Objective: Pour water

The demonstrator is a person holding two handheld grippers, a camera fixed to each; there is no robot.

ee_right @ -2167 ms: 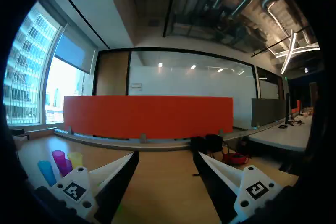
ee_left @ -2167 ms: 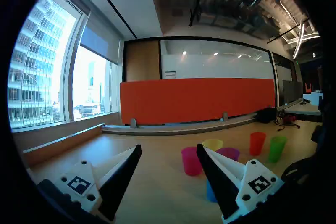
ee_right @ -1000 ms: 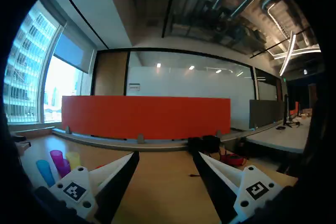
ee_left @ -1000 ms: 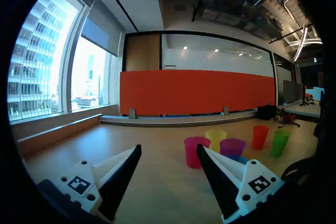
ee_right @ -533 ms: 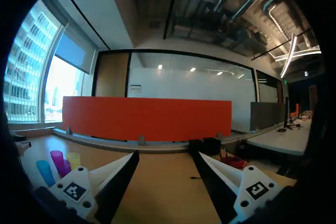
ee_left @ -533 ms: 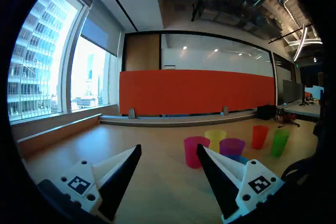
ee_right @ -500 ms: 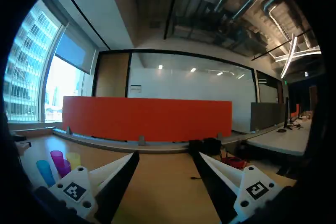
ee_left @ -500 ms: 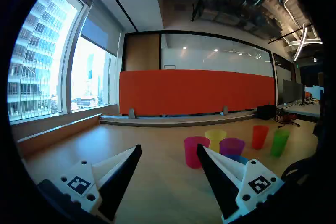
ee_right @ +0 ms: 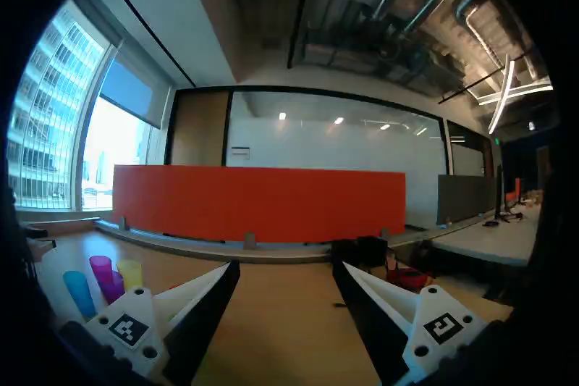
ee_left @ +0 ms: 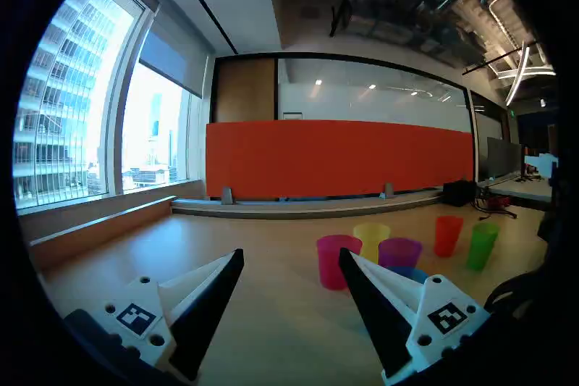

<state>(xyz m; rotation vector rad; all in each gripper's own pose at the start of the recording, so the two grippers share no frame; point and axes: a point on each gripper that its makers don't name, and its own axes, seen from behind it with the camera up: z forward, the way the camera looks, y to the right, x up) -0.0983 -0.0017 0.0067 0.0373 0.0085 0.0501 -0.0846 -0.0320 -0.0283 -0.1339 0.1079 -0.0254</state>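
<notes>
We held the left gripper (ee_left: 289, 252) low over the wooden table (ee_left: 282, 328), its two fingers spread wide with nothing between them. Ahead of it stood a cluster of plastic cups, and we took the yellow cup (ee_left: 371, 234) as our mark. The pink cup (ee_left: 334, 261) stood just left of the yellow cup and nearer the gripper. The purple cup (ee_left: 400, 251) stood just right of it, also nearer. A blue cup (ee_left: 415, 274) peeked out in front of the purple one, mostly hidden by a gripper finger. Further right of the yellow cup and apart from it stood the red cup (ee_left: 448, 235), then the green cup (ee_left: 480, 244). Behind the yellow cup, along the table's far edge, ran an orange partition (ee_left: 340, 165). We could not tell whether any cup held water.

Our right gripper (ee_right: 284, 264) was likewise spread apart and empty over the same table. In the right gripper view, the yellow cup sat well off to that gripper's left, with the pink, purple and blue cups close beside it.
</notes>
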